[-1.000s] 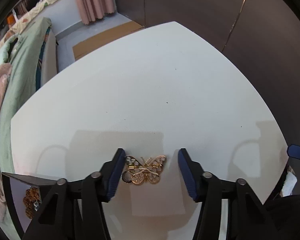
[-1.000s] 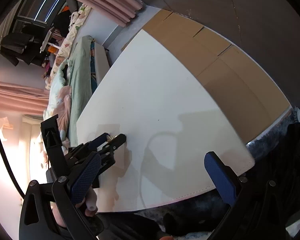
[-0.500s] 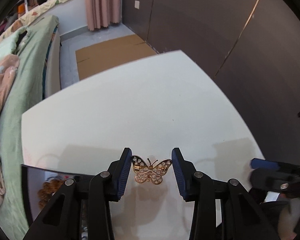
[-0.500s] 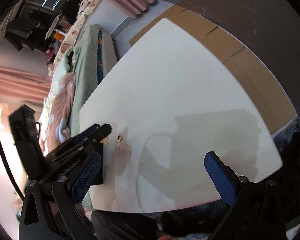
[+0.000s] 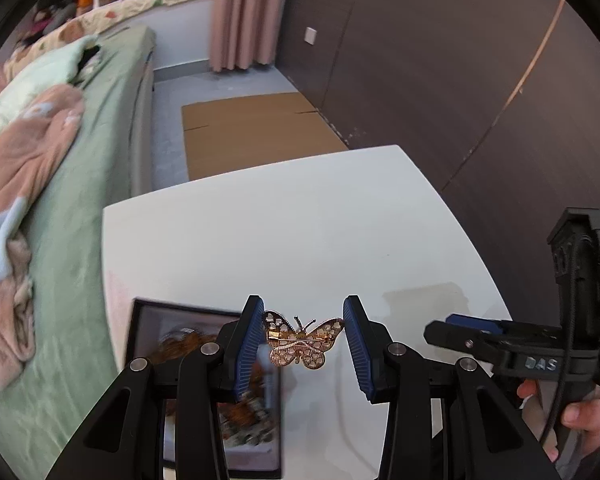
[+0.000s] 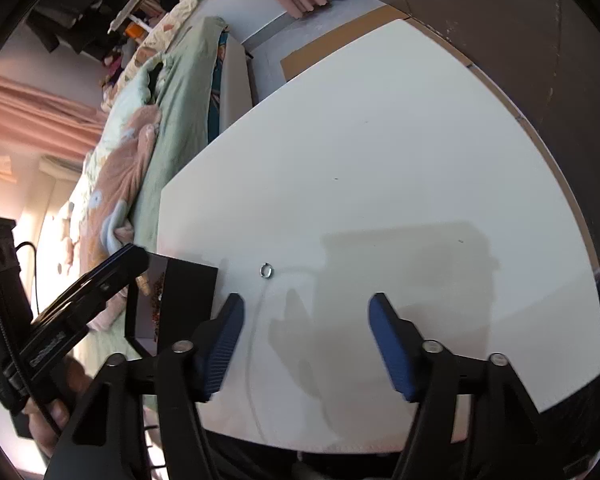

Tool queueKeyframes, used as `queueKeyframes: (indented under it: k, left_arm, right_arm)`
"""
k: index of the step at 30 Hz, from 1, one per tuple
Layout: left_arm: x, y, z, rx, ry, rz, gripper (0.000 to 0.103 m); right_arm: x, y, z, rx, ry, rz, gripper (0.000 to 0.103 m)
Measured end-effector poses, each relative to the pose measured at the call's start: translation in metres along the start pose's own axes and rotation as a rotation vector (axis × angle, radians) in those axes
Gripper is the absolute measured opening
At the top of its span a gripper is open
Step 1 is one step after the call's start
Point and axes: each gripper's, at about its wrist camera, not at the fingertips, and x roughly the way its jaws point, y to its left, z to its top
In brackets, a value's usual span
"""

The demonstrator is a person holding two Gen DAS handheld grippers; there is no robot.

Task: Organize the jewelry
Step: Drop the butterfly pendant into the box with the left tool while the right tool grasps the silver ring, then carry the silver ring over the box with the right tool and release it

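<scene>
The left gripper [image 5: 304, 344] pinched the gold butterfly brooch [image 5: 302, 343] by its wingtips above the worktop [image 5: 300, 220], beside the black jewelry box [image 5: 144, 332]. That thin edge grip risked slipping. The right gripper [image 6: 306, 344] hung open near a small ring [image 6: 266, 270].

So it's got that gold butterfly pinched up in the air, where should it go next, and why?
Probably a short carry to the left, over the black jewelry box. The left gripper holds the butterfly brooch by its wingtips above the white table, and the open box, already holding other pieces, sits just beside and below it. The brooch isn't over the box yet.
</scene>
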Motion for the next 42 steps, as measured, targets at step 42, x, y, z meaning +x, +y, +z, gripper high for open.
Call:
queueKeyframes:
  k: [42]
  left_arm:
    - [-0.052, 0.102, -0.04, -0.213, -0.042, -0.123, 0.076]
  right_arm:
    - [0.035, 0.084, 0.002, -0.208, -0.075, -0.254, 0.013]
